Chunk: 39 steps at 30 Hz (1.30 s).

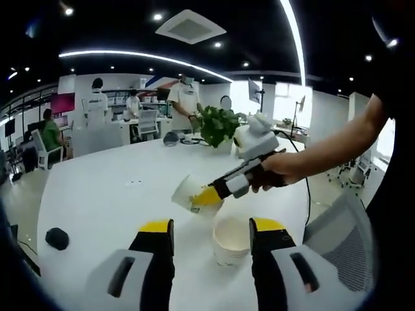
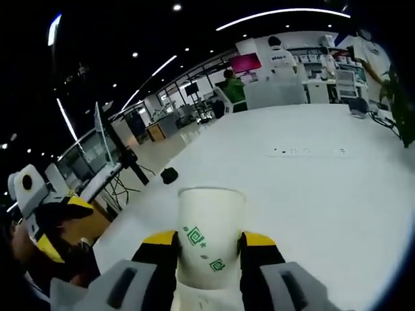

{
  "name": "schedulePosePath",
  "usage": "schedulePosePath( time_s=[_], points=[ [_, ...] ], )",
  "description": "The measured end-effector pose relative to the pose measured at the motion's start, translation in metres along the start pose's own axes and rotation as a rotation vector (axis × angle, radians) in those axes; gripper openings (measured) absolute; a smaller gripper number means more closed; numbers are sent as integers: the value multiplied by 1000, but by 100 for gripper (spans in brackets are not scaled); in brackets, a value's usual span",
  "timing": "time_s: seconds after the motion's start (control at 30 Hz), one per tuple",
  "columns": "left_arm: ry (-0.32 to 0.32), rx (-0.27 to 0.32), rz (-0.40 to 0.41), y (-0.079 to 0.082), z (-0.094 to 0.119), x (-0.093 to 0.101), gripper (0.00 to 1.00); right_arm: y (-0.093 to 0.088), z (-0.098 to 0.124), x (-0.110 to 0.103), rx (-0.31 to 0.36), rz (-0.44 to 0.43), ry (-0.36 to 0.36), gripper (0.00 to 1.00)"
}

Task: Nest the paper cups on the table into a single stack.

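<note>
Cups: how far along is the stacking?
Nothing is visibly nested yet. In hand: the right gripper is shut on a cup, held tilted beside a second cup standing upright on the table. The left gripper is open, jaws either side of that second cup. Left: nest the held cup with it.

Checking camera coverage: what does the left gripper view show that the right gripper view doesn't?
Left gripper view: a second paper cup standing open-mouth-up on the table, a potted plant, and the hand holding the right gripper.

Right gripper view: the green pattern on the held cup, and the left gripper at the left edge.

Both: the white table, the held cup clamped by the right gripper, a small black object.
</note>
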State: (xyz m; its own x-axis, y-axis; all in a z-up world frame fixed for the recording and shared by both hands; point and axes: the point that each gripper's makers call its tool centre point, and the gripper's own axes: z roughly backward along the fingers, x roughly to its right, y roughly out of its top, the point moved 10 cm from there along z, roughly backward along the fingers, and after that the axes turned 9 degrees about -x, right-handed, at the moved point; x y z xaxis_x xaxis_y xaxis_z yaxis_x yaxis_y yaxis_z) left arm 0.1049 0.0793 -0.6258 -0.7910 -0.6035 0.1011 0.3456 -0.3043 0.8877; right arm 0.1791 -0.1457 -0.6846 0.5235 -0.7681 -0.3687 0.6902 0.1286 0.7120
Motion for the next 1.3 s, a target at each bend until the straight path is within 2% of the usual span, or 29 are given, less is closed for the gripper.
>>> schedulePosePath(
  time_s=[0.23,0.43,0.53,0.8,0.97,1.3],
  points=[
    [-34,-11,-51,16,-5,-9,42,-8,17,-16,14,57,30,37],
    [-73,-24,-90,25,-9,-13,35,-12,25,-18,37,97,38,36],
    [-78,-30,-104,28,-12,-14,35,-11,29,-19,57,101,40,36],
    [-123,-39,-133,38,-20,-11,30,-17,38,-31,70,135,68,37],
    [-174,-38,-140,43,-23,-9,22,-23,42,-37,72,175,94,37],
    [-245,-65,-168,45,-27,-2,17,-34,51,-50,76,245,124,37]
  ],
)
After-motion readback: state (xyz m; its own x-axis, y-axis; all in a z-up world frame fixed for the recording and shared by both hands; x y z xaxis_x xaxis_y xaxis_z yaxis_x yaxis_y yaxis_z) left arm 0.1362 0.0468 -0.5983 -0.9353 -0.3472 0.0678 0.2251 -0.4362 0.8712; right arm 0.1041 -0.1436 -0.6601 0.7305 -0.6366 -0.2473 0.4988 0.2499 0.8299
